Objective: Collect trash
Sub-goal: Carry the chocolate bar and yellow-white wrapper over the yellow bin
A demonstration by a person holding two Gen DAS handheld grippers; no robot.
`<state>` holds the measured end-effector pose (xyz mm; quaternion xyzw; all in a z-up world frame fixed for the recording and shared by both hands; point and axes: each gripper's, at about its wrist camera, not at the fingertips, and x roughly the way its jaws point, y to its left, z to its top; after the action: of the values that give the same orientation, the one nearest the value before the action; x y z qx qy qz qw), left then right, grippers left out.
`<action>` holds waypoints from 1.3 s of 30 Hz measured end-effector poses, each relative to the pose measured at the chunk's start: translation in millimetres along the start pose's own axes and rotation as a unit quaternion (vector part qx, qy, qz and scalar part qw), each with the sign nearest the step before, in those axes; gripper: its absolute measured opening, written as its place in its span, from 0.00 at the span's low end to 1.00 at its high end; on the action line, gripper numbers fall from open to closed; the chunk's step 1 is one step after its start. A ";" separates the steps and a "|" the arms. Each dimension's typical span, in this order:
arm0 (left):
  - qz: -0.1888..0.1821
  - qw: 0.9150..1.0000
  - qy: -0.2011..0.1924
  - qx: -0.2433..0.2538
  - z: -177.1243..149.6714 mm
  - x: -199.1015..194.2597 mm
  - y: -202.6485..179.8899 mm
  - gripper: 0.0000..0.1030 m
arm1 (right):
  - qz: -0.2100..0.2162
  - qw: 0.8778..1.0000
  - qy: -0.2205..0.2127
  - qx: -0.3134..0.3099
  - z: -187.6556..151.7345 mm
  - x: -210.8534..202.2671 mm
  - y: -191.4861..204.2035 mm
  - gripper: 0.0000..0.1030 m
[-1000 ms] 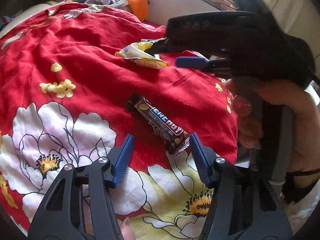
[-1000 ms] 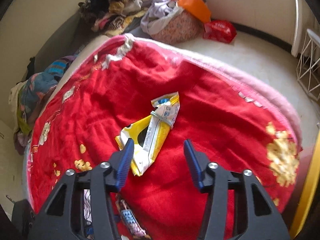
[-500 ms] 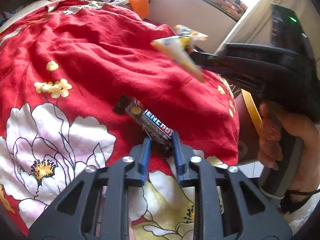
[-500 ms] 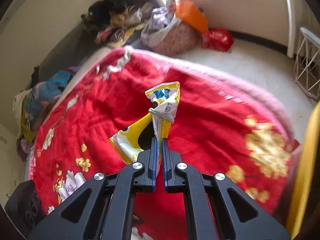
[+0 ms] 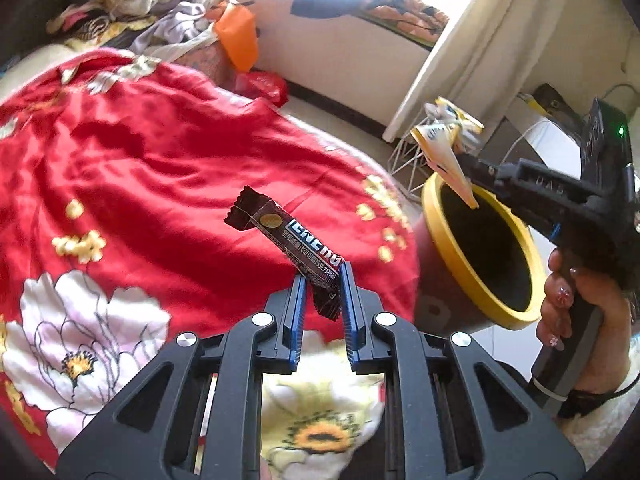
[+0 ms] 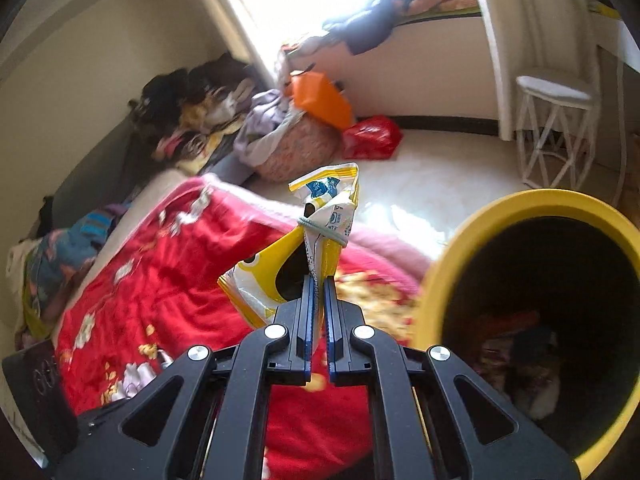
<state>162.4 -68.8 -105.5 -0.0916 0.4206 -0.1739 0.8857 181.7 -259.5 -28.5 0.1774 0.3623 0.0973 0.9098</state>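
My left gripper (image 5: 322, 276) is shut on a dark brown candy bar wrapper (image 5: 289, 239) and holds it lifted above the red floral blanket (image 5: 140, 168). My right gripper (image 6: 319, 284) is shut on a yellow and white snack wrapper (image 6: 316, 236), which also shows in the left wrist view (image 5: 446, 148) over the rim of the yellow-rimmed trash bin (image 5: 452, 256). In the right wrist view the bin (image 6: 444, 280) stands just right of the wrapper, with some trash inside.
The bin stands beside the bed's edge. A white wire stool (image 6: 554, 128) stands on the floor behind it. A laundry basket with clothes (image 6: 296, 144), an orange bag (image 6: 320, 98) and a red bag (image 6: 372, 138) lie by the far wall.
Both grippers closed on their wrappers and lifted them off the blanket. Both have swung right toward the trash bin, which has come into view.
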 end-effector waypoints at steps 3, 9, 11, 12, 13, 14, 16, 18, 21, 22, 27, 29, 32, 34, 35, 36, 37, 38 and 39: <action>-0.007 1.000 -0.002 0.009 1.2 0.5 -11.2 0.11 | -0.008 1.000 -0.007 0.016 -0.6 -12.4 -15.1 0.05; -0.023 0.999 -0.005 0.034 5.0 1.9 -40.6 0.12 | -0.031 0.999 -0.025 0.033 -5.3 -36.6 -40.0 0.05; -0.028 0.999 -0.006 0.042 6.6 2.5 -50.3 0.12 | -0.039 0.998 -0.030 0.040 -7.6 -43.8 -48.6 0.05; -0.029 0.999 -0.006 0.046 7.2 3.1 -53.6 0.12 | -0.041 0.998 -0.031 0.042 -8.8 -45.9 -51.6 0.05; -0.031 0.998 -0.007 0.050 7.8 3.2 -57.1 0.12 | -0.046 0.997 -0.034 0.045 -9.9 -49.0 -55.8 0.05; -0.034 0.998 -0.007 0.054 8.8 3.6 -61.3 0.12 | -0.049 0.997 -0.035 0.047 -11.2 -51.4 -58.9 0.05; -0.036 0.997 -0.008 0.061 10.2 5.3 -68.0 0.12 | -0.054 0.996 -0.037 0.056 -12.5 -55.8 -67.4 0.05; -0.040 0.997 -0.008 0.069 11.7 7.4 -73.9 0.11 | -0.060 0.996 -0.039 0.062 -14.4 -59.8 -74.5 0.05; -0.046 0.996 -0.007 0.079 12.7 9.8 -84.3 0.12 | -0.068 0.994 -0.041 0.071 -16.7 -64.1 -82.7 0.05; -0.048 0.995 -0.006 0.083 13.1 11.2 -88.3 0.12 | -0.071 0.994 -0.042 0.073 -17.6 -65.8 -85.9 0.05; -0.057 0.993 -0.003 0.102 14.0 17.6 -106.2 0.12 | -0.086 0.992 -0.044 0.083 -21.0 -72.0 -99.3 0.05; -0.059 0.992 -0.003 0.108 13.5 18.9 -111.1 0.12 | -0.088 0.991 -0.046 0.087 -21.8 -74.0 -102.8 0.05; -0.064 0.991 -0.002 0.116 13.1 21.9 -119.7 0.12 | -0.096 0.990 -0.049 0.094 -23.6 -79.0 -111.6 0.05; -0.067 0.990 0.000 0.123 13.1 24.5 -125.5 0.12 | -0.101 0.989 -0.050 0.100 -24.8 -81.4 -118.2 0.05; -0.068 0.990 0.000 0.126 12.6 25.6 -128.3 0.12 | -0.103 0.988 -0.050 0.104 -25.7 -82.4 -121.9 0.05; -0.070 0.989 0.001 0.129 12.5 27.0 -130.8 0.12 | -0.103 0.988 -0.050 0.107 -26.3 -83.9 -124.2 0.05; -0.071 0.989 0.002 0.132 12.1 28.9 -134.1 0.12 | -0.104 0.987 -0.049 0.111 -27.4 -85.2 -128.0 0.05; -0.071 0.988 0.003 0.134 12.0 30.5 -136.3 0.12 | -0.105 0.987 -0.049 0.113 -28.4 -86.4 -131.0 0.05; -0.073 0.988 0.005 0.137 11.9 32.2 -138.7 0.12 | -0.107 0.986 -0.049 0.117 -29.7 -87.8 -134.6 0.05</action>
<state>158.4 -209.0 -78.1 0.0008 0.3894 -0.2942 0.8729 104.5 -402.5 -46.6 0.2469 0.3431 -0.0527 0.9047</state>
